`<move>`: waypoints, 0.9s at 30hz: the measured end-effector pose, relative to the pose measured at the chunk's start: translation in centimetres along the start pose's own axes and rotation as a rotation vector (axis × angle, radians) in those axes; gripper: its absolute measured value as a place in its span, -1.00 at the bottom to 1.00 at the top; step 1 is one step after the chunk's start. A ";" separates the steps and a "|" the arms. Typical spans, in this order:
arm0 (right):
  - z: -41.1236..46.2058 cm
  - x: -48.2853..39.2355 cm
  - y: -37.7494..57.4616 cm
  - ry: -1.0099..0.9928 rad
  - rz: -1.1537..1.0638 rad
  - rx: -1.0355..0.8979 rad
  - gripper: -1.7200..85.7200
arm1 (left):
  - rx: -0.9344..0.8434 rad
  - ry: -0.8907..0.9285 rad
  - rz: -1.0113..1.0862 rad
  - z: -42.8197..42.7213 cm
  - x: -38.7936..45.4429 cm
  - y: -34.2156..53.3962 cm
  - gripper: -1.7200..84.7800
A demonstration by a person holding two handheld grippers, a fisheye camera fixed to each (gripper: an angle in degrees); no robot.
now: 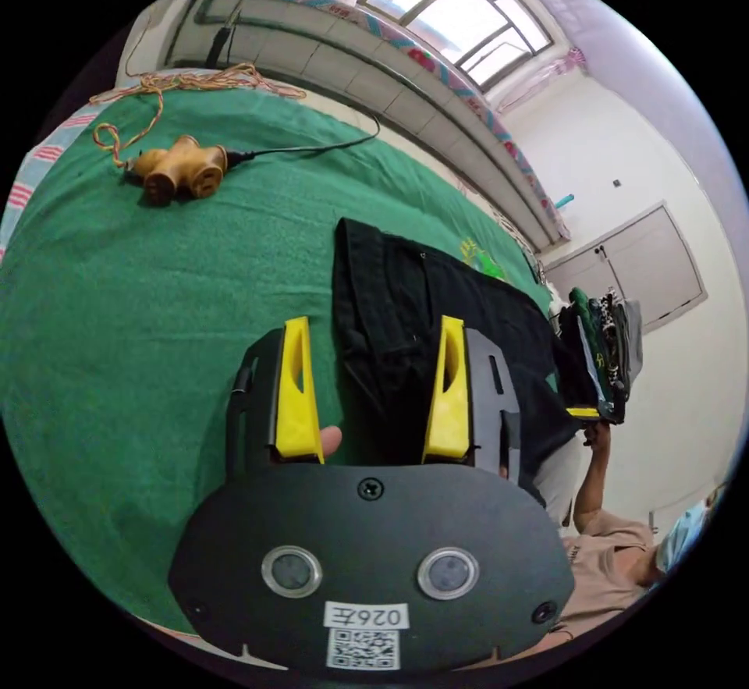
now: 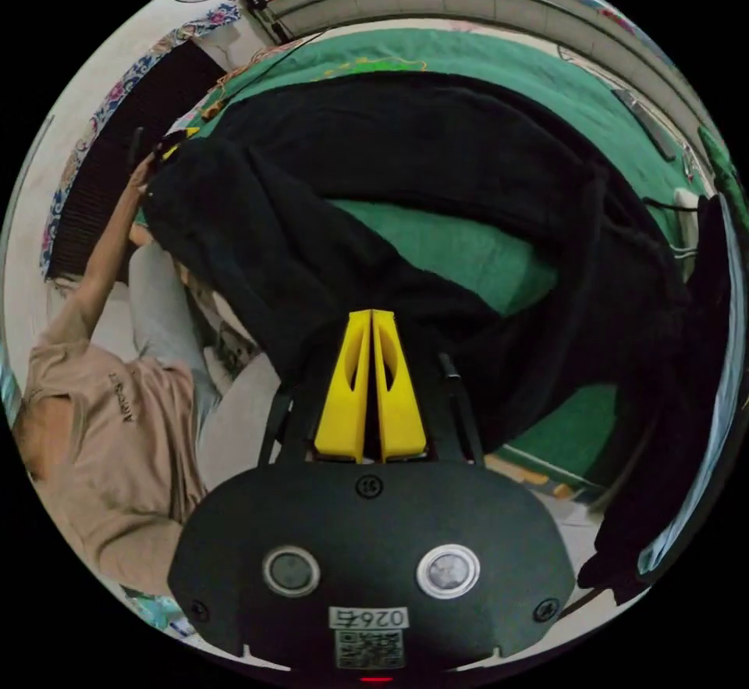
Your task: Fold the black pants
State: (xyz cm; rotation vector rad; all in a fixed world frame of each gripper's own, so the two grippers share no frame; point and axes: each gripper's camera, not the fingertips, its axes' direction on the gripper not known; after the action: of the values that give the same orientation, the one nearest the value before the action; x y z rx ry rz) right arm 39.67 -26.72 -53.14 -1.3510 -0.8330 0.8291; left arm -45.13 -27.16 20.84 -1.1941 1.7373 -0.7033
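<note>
Left tool: jaws wide apart, nothing between, hovering over black pants edge on green bed cover. Right tool: jaws together; cloth pinched or not, can't tell, tips against dark fabric. Pants draped across bed, far end hidden. Wooden connector w/ cable nearby; clothes stack beyond.

Green bed bears black pants, cable.

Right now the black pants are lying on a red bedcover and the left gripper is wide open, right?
Not quite: the bedcover is green, not red, as the left gripper view shows. The rest holds: the black pants lie on it and the left gripper has its yellow jaws spread wide apart.
</note>
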 end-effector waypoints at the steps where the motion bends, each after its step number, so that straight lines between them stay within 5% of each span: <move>1: -0.4 0.2 0.4 0.006 0.019 -0.011 -0.98 | -0.025 0.012 -0.009 0.4 0.0 -1.0 -0.44; 5: -5.1 -0.4 1.9 0.160 0.139 0.202 -0.98 | -0.186 -0.162 0.113 1.7 2.0 -3.5 -0.55; 8: -8.2 -1.9 0.9 0.081 0.076 0.493 -0.98 | -0.263 -0.264 0.213 2.6 3.8 -4.4 -0.63; 11: -8.7 -2.1 -2.6 -0.019 0.016 0.612 -0.98 | -0.263 -0.183 0.263 4.0 4.8 -5.2 -0.59; 15: -3.5 -1.0 -10.9 -0.186 -0.004 0.370 -0.98 | -0.205 -0.233 0.275 4.8 5.7 -5.3 -0.58; 19: 1.1 -0.1 -14.5 -0.379 0.047 0.171 -0.98 | -0.193 -0.251 0.252 4.3 5.3 -5.8 -0.81; 27: -5.6 0.2 -12.7 -0.104 0.160 0.331 -0.98 | -0.177 -0.142 0.316 0.1 3.6 -7.9 -0.85</move>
State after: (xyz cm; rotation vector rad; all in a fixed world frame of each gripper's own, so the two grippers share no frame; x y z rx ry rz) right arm 44.98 -29.71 -40.68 -1.0966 -0.6382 1.1184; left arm -42.25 -33.46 26.03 -1.0258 1.8406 -0.2747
